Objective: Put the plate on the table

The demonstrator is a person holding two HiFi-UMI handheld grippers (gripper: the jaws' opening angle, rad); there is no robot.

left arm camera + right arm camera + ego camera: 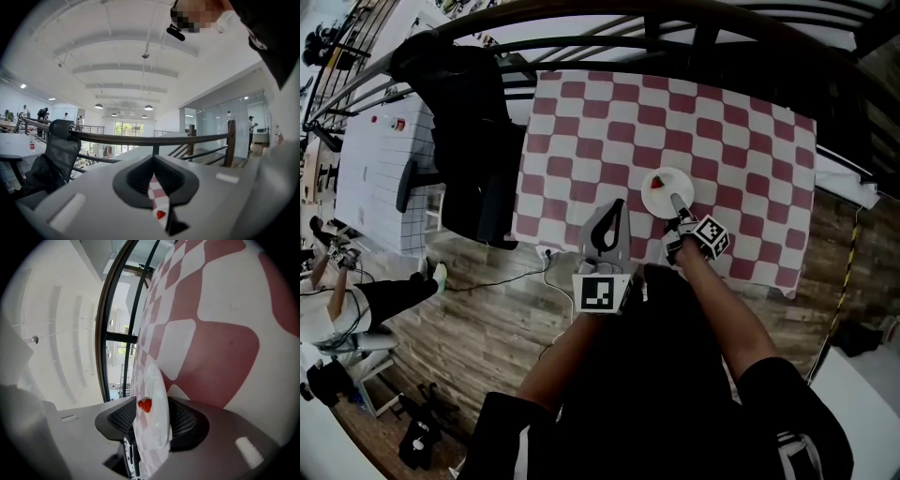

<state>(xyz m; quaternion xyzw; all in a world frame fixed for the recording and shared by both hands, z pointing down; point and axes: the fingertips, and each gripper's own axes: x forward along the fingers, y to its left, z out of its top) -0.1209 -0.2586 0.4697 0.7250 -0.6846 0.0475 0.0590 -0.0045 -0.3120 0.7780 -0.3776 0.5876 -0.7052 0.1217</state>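
A small white plate (664, 199) with a strawberry (657, 182) on it lies flat on the red-and-white checked tablecloth (722, 122), near the table's front edge. My right gripper (677, 206) reaches onto the plate's near rim. In the right gripper view the plate (158, 394) and strawberry (145, 405) sit between the spread jaws of my right gripper (150, 417), and the pads stand apart from the rim. My left gripper (616, 206) hovers over the front edge just left of the plate, jaws together and empty; the left gripper (157, 190) shows only a thin sliver of cloth.
A black office chair (469, 141) draped with dark cloth stands at the table's left end. A dark railing (675, 23) runs behind the table. A white desk (380, 169) and a seated person (347, 305) are at far left. Wooden floor (497, 328) lies below.
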